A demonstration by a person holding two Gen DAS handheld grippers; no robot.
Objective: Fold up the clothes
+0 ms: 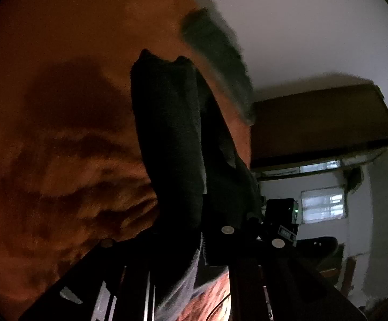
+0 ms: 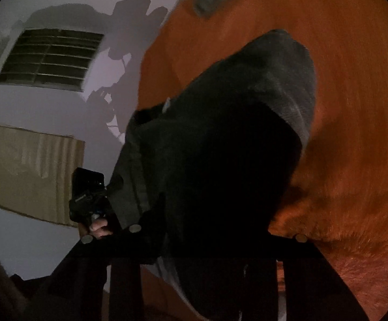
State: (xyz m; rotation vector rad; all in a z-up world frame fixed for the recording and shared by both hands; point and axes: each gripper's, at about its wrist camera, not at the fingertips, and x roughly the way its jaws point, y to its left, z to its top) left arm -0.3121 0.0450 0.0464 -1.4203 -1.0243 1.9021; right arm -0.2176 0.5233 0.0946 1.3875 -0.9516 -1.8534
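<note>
Left wrist view, from 9 o'clock across: an orange cloth [image 1: 60, 107] fills most of the frame, soft, fuzzy weave, mottled w/ dark creases and shadow patches, lit from behind. At centre a dark garment [image 1: 169, 139], fine-knit, thick, bunched into a tall fold w/ two small peaks on top, rises out of my left claw [image 1: 202, 230]. Cloth covers the finger tips, so can't tell how far they're spread; garment sits right btw the fingers. At 1 o'clock a blurred grey-green strip [image 1: 215, 53] against a white ceiling [image 1: 314, 26]. At 3 o'clock a brown board [image 1: 322, 123], below it barred windows [image 1: 322, 206]. My other claw's black body [image 1: 282, 214], w/ a green light, shows just beside the garment at 4 o'clock.

Right wrist view: at 10 o'clock a barred vent [image 2: 49, 56] in a pale wall [image 2: 33, 101], dark shadows beside it; at 8 o'clock a tan corrugated cardboard sheet [image 2: 30, 168]. A hand [image 2: 97, 227] grips the left tool at 7 o'clock. The dark garment heaps over my right claw [image 2: 215, 240], ribbed, rounded hump on top; fingers buried, opening not visible. Orange cloth backs it from 12 to 5 o'clock.
</note>
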